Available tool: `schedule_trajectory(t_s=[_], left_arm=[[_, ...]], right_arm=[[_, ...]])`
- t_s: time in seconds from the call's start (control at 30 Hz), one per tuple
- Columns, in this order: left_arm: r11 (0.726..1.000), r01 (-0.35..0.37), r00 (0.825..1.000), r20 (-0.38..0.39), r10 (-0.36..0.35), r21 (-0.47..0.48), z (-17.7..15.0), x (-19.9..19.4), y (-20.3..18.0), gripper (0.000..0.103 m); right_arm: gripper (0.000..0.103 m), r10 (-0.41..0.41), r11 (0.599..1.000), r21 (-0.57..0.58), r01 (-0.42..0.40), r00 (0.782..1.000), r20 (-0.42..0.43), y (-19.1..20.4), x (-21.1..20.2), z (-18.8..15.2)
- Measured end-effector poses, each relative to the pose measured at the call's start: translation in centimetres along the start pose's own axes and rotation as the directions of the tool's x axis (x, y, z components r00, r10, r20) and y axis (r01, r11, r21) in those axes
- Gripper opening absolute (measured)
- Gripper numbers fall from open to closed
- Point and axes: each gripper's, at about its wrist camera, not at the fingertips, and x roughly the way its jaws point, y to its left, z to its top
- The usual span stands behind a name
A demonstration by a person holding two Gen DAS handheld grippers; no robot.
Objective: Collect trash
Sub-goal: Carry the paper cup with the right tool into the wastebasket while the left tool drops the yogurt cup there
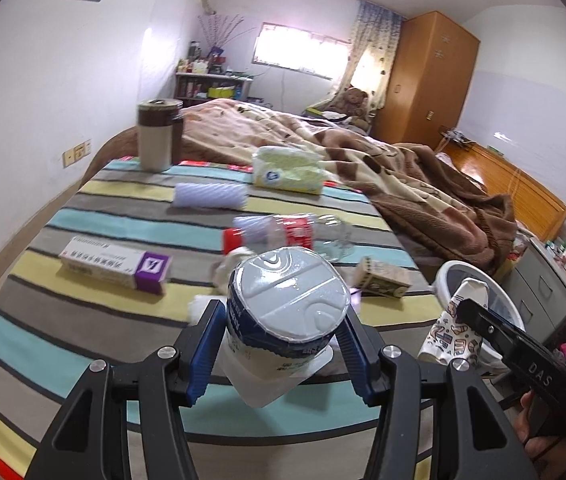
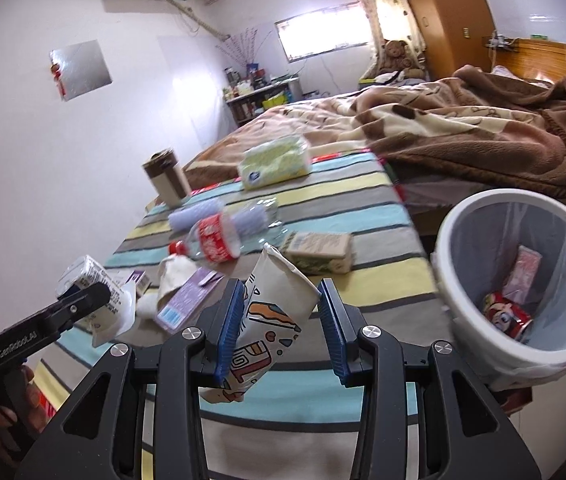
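Note:
My left gripper [image 1: 279,314] is shut on a white yogurt cup [image 1: 287,300] with a foil lid, held above the striped bedcover. The right wrist view shows the same gripper [image 2: 93,296] and yogurt cup [image 2: 83,276] at the left. My right gripper [image 2: 281,286] is shut on a crushed patterned paper cup [image 2: 271,312]. In the left wrist view that gripper [image 1: 469,312] and paper cup [image 1: 453,332] hang in front of the bin. The white lined trash bin [image 2: 449,248] [image 1: 445,274] stands by the bed, with a red can [image 2: 505,314] and a pink packet inside.
On the striped cover [image 1: 83,220] lie a red-labelled plastic bottle [image 1: 291,232], a purple-ended box [image 1: 115,266], a small carton [image 1: 383,278], a tissue pack [image 1: 287,170], a ribbed white roll [image 1: 211,196] and a thermos jug [image 1: 157,136]. A brown blanket [image 1: 423,188] lies heaped behind.

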Motion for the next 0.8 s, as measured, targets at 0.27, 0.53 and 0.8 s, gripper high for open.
schedule_trajectory(t_s=[0.27,0.53,0.8], left_arm=[[0.995,0.067,0.998,-0.006,-0.066,0.072,0.8,0.9,-5.1,0.056],[0.979,0.142,0.99,-0.025,-0.14,0.147,1.3,2.4,-10.5,0.056],[0.952,0.215,0.976,-0.065,-0.206,0.218,1.6,4.2,-16.2,0.056]], right_arm=[[0.04,-0.055,0.998,0.029,0.054,0.998,0.039,-3.2,-1.5,1.3],[0.04,-0.131,0.991,0.044,0.128,0.989,0.069,-6.4,-3.0,3.0],[0.04,-0.219,0.974,0.069,0.214,0.974,0.066,-10.1,-3.9,3.8]])
